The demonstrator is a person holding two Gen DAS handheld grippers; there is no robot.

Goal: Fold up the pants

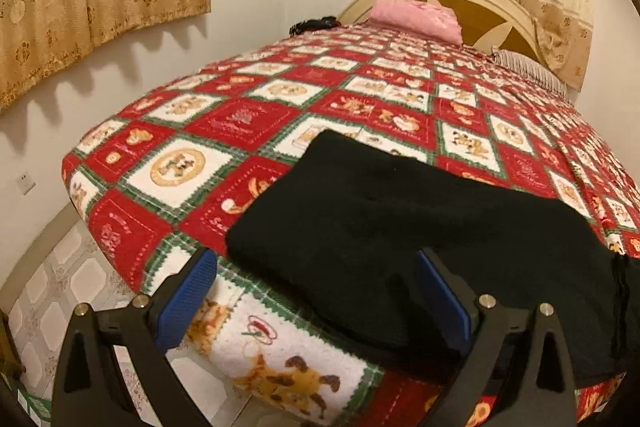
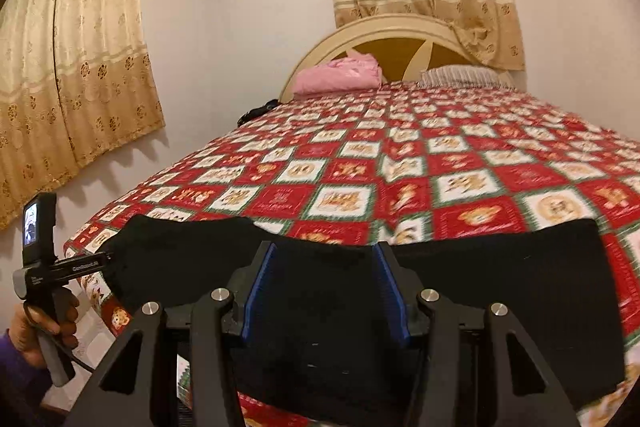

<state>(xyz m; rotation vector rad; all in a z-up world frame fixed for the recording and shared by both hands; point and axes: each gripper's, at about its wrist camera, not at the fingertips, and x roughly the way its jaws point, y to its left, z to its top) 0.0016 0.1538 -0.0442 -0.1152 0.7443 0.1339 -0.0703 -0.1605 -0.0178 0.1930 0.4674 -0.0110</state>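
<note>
Both tools spread, black pants folded on the bed ahead of them.

The left tool [image 1: 316, 291] was released, its blue pads [image 1: 188, 301] set wide apart; the near left corner of the black pants [image 1: 400, 227] lay between the pads, though whether either pad touched the cloth could not be told. The right tool [image 2: 325, 289] was likewise released, fingers apart over the middle of the pants [image 2: 320, 327], with nothing clamped. Beyond both tools the pants lay flat along the near edge of the bed, on the red, white and green quilt [image 1: 256, 123]. Farther ahead, a pink pillow [image 1: 416, 17] and a striped pillow [image 2: 460, 75] lay against the headboard [image 2: 400, 31]. Left of the right tool, the person's hand [image 2: 38, 331] gripped the other tool's handle. Beige curtains [image 2: 76, 79] hung on the walls.
</note>
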